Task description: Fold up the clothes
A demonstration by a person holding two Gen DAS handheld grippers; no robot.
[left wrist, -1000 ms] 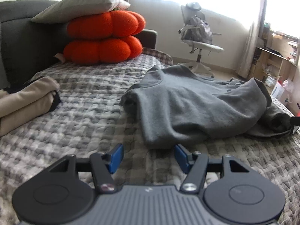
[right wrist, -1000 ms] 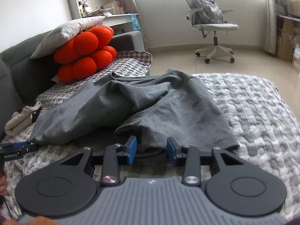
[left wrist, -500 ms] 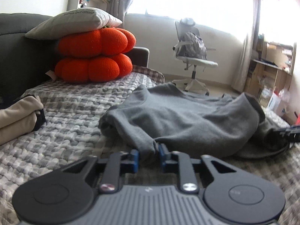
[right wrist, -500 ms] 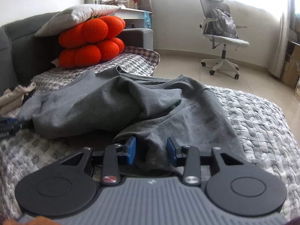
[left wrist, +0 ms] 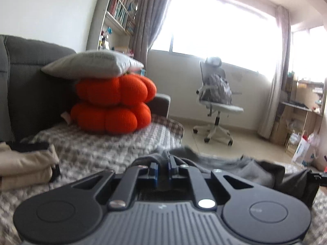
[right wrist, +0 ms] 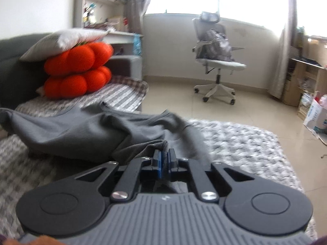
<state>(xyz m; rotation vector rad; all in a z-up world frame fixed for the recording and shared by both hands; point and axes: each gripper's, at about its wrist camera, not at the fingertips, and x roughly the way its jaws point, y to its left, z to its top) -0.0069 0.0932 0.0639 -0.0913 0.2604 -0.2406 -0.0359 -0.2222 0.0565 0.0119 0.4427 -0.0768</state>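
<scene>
A grey sweatshirt (right wrist: 77,130) lies crumpled on the checked bed cover (right wrist: 241,140). My right gripper (right wrist: 165,156) is shut on a fold of its hem, and the cloth rises toward the jaws. In the left wrist view the same grey sweatshirt (left wrist: 224,163) stretches off to the right. My left gripper (left wrist: 162,166) is shut on another part of its edge, with grey fabric bunched between the blue pads. The other gripper's tip (left wrist: 320,178) shows at the right edge of that view.
A folded beige garment (left wrist: 24,167) lies at the left on the bed cover (left wrist: 98,149). Orange cushions (left wrist: 112,106) under a grey pillow (left wrist: 90,64) lean on the sofa back. An office chair (right wrist: 216,61) stands on the tiled floor; shelves and boxes (right wrist: 314,114) at right.
Both grippers closed on the sweatshirt's edge, the left first and then the right, and both have lifted, so the views now tilt up toward the room.
</scene>
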